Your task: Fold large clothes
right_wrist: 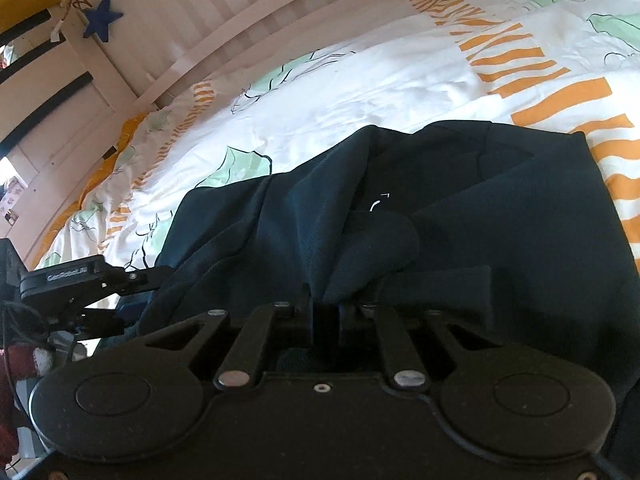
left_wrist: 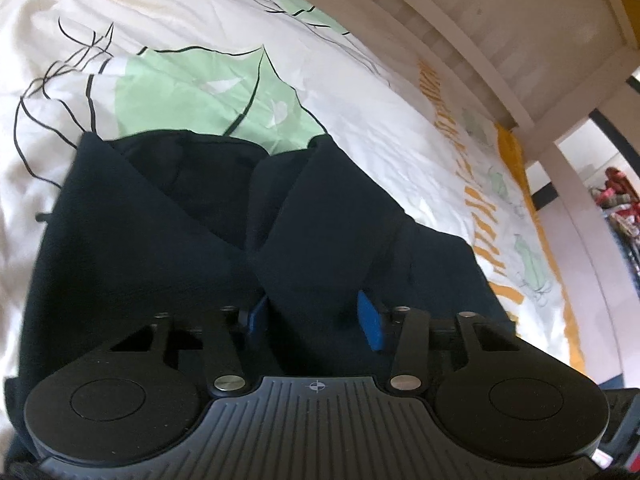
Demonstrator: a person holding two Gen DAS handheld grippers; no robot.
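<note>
A large dark navy garment (left_wrist: 168, 232) lies on a bed, with both sides folded toward its middle; it also shows in the right wrist view (right_wrist: 500, 216). My left gripper (left_wrist: 314, 318) has its blue pads (left_wrist: 370, 326) apart, with a fold of the garment lying between them. My right gripper (right_wrist: 334, 308) is shut on a bunched fold of the garment near its near edge. The left gripper (right_wrist: 80, 292) also shows at the left of the right wrist view, at the garment's edge.
The bed has a white duvet (left_wrist: 224, 32) with green leaf and orange stripe prints, seen too in the right wrist view (right_wrist: 380, 80). A white slatted bed frame (right_wrist: 192, 20) with a blue star (right_wrist: 102, 20) runs along the far side. Coloured clutter (left_wrist: 616, 196) lies beyond the bed.
</note>
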